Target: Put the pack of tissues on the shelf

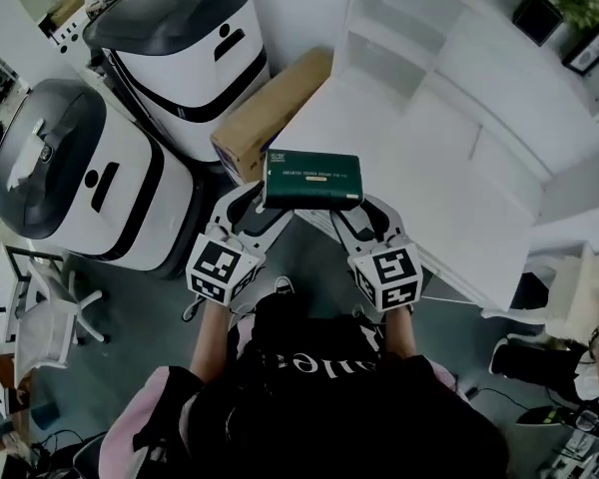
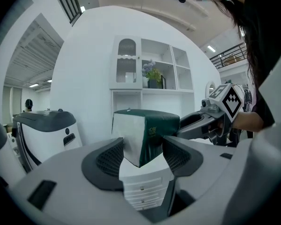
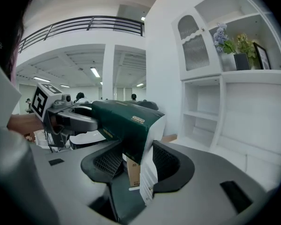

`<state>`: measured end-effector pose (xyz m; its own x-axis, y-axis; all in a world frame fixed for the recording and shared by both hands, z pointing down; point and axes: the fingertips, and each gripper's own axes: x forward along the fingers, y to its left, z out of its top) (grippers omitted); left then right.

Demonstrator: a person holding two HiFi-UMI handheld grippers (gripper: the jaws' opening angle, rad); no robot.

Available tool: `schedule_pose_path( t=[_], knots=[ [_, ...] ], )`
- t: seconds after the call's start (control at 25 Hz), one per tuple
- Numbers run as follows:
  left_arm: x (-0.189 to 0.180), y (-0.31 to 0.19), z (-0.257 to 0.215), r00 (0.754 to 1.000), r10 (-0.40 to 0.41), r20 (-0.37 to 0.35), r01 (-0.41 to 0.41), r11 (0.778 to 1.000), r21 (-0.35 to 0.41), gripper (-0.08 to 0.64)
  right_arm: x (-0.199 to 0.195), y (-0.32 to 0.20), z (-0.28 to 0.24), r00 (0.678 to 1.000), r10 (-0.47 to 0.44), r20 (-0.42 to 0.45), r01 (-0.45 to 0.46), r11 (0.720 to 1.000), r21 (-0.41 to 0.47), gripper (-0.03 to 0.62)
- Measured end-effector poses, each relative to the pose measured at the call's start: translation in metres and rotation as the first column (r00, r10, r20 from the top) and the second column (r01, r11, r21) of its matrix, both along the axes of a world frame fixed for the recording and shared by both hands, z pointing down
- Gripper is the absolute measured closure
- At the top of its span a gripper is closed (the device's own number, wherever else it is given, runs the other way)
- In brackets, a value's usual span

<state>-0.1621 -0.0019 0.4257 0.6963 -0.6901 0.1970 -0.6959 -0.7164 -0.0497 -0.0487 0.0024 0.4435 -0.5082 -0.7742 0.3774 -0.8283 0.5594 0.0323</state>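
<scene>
A dark green pack of tissues (image 1: 312,179) with white ends is held in the air between both grippers, in front of the white shelf unit (image 1: 449,138). My left gripper (image 1: 263,205) is shut on the pack's left end (image 2: 141,134). My right gripper (image 1: 356,206) is shut on its right end (image 3: 131,125). In the left gripper view the shelf unit (image 2: 152,90) stands ahead, with open compartments above and drawers below. From the right gripper view, its open shelves (image 3: 225,102) lie to the right.
Two large white and black machines (image 1: 185,43) (image 1: 75,173) stand at the left. A brown cardboard box (image 1: 270,113) leans between them and the shelf unit. A potted plant (image 2: 152,74) and a picture frame (image 3: 262,55) sit on an upper shelf. A white chair (image 1: 55,307) stands at lower left.
</scene>
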Motion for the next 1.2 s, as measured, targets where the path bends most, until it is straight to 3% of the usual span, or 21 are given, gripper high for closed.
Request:
schedule_pose_path(
  t=[0.28,0.64,1.2],
  knots=[
    [-0.009,-0.03,0.004,0.997,0.081,-0.018,-0.081,0.997,-0.003,0.287,-0.009,-0.02,0.005,0.997,0.073,-0.035,-0.073,0.997,-0.022,0.365],
    [0.032,-0.07,0.012,0.984,0.176,-0.025,-0.177,0.984,-0.01,0.287,0.03,-0.05,0.01,0.985,0.163,-0.05,-0.165,0.985,-0.044,0.367],
    [0.09,-0.191,-0.005,0.976,0.219,0.01,-0.219,0.976,0.007,0.293,0.088,-0.17,0.0,0.984,0.176,-0.038,-0.177,0.984,-0.02,0.367]
  ],
)
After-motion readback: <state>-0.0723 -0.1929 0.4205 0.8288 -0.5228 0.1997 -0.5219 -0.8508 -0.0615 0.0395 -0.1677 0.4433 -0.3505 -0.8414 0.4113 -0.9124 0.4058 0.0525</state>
